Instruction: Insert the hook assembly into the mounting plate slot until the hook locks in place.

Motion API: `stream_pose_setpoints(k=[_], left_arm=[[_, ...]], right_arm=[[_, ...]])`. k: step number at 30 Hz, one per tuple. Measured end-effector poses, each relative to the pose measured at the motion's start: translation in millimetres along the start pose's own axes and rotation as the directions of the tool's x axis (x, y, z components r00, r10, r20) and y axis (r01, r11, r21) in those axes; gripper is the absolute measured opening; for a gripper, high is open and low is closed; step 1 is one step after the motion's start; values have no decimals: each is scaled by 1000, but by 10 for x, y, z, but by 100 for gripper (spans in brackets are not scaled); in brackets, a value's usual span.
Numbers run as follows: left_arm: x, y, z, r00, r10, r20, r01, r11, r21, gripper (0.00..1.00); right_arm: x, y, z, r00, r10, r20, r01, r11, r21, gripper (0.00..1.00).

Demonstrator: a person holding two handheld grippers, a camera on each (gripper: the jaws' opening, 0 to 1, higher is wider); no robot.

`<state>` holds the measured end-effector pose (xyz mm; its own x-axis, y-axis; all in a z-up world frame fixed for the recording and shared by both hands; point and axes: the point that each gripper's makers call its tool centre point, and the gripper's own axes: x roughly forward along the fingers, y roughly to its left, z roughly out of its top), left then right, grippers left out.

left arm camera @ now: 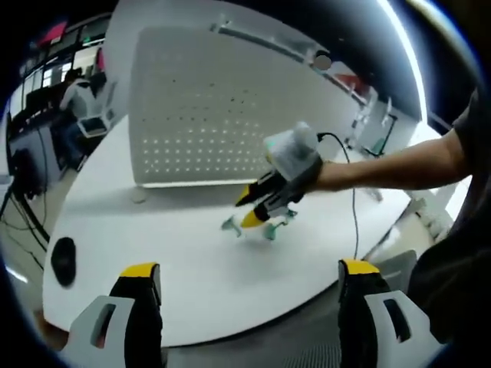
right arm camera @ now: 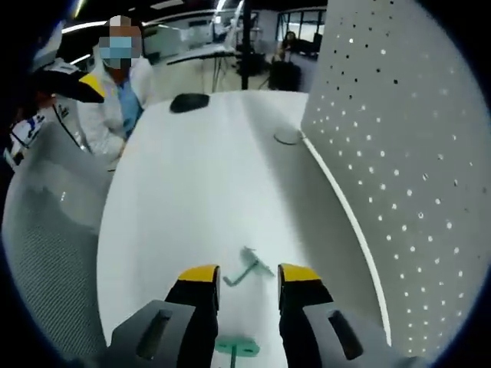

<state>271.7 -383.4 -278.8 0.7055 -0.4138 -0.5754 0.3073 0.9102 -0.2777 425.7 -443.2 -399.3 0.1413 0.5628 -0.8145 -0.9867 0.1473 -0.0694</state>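
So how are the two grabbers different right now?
The left gripper hangs back at the table edge with jaws wide apart. The right gripper reaches down over the small green hooks, jaws closer together. Both have yellow tips and hold nothing.

A white table (left arm camera: 192,284) with a curved edge carries a black oval object (left arm camera: 63,259) near its rim and a small round disc (right arm camera: 288,136) set in its top. A black cable (left arm camera: 351,192) runs across it. Beyond, a person in white (right arm camera: 115,92) sits at desks (left arm camera: 46,130)
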Motion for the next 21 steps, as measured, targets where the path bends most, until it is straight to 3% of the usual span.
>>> stream_pose_setpoints(k=[6,12,15,21], left_arm=[[4,47,-16,1000,9,-6,-9,1000,-11,98],[13,80,35,1000,12,-3,-12,1000,-11,97],[16,86,49,1000,12,-1,-12,1000,-13,97],[28,109,23,1000,12,-8,-12,1000,-22,97]], right_arm=[[122,-41,-87,998,21,-53,-22,999,-26,23],[176,-88,-131,998,29,-55,-28,1000,7,18],[184,-133,-119,999,11,-52,-13,1000,-26,12],[222,-134,-83,998,24,-58,-27,999,-46,10]])
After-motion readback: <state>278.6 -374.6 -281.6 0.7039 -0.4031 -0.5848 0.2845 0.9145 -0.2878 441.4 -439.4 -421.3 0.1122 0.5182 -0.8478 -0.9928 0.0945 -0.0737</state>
